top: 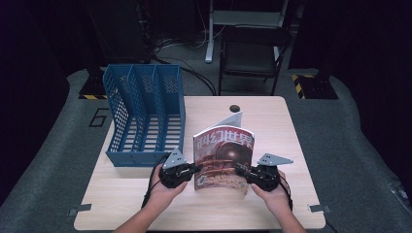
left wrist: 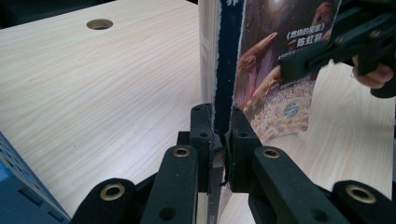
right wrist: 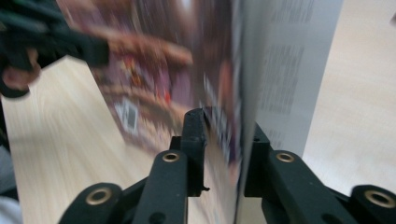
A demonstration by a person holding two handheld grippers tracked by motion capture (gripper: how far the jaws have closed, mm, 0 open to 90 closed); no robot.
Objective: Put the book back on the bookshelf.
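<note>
Magazine (top: 224, 158) upright, left claw (top: 194, 169) clamping spine edge.

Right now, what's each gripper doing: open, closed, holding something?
Left gripper: closed on the magazine's spine edge.
Right gripper: jaws astride the magazine's other edge, a gap showing; not clamped.

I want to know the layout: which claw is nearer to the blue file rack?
Left. The left claw grips the magazine just beside the blue file rack; the right claw is across the magazine.

a dark room with grey carpet (top: 350, 145), a black chair (top: 252, 53) behind the wooden table (top: 286, 116).
</note>
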